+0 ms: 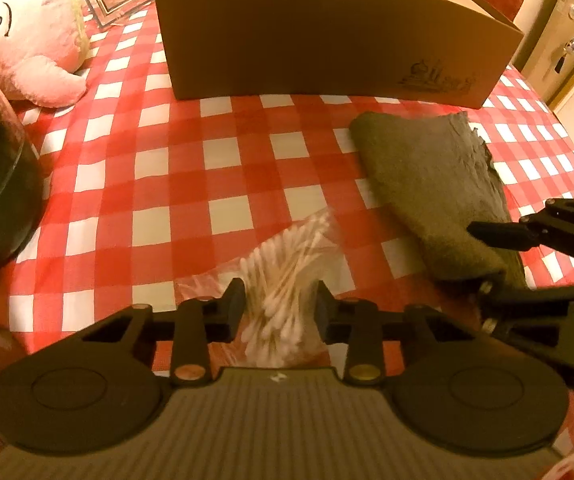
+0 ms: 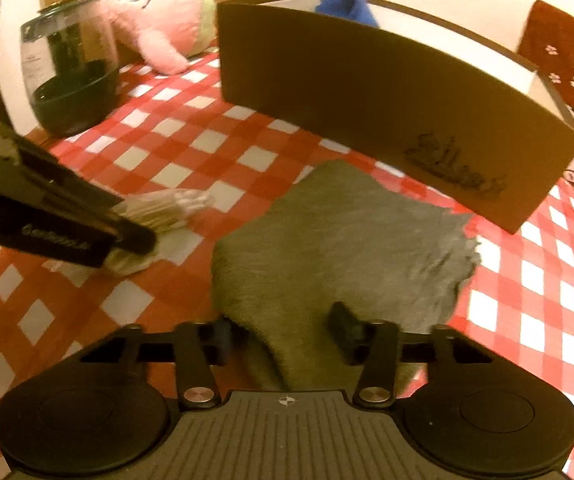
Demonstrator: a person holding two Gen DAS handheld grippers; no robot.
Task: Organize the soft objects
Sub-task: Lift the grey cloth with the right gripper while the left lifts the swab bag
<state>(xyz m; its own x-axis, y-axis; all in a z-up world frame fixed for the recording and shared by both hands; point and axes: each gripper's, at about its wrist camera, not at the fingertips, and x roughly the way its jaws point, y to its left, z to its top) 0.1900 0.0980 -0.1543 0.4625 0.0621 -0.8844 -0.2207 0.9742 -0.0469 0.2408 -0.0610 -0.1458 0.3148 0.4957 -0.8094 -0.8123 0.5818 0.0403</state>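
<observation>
Early-to-mid progress, by my read. Cardboard box [image 1: 327, 36] stands at the far side of the table [image 1: 159, 184]; something blue [image 2: 345, 6] pokes above its rim, so probably one soft item is already in. What else is inside can't be seen.

Still out on the table:
- bag of cotton swabs [image 1: 287, 276], near edge
- grey cloth [image 2: 339, 236], folded, just in front of the box
- pink plush [image 1: 27, 48], far left corner, beside a glass jar [image 2: 71, 80]

Left tongs [image 1: 279, 312]: apart, straddling the swab bag, pads look just off it or barely touching; can't call it a clamp.
Right tongs [image 2: 283, 332]: apart over the near end of the cloth, fabric bunched between the fingers, not visibly pinched.

So both pickups are in progress and neither item is lifted. Left to do: close, carry swabs and cloth to the box, then the plush.
</observation>
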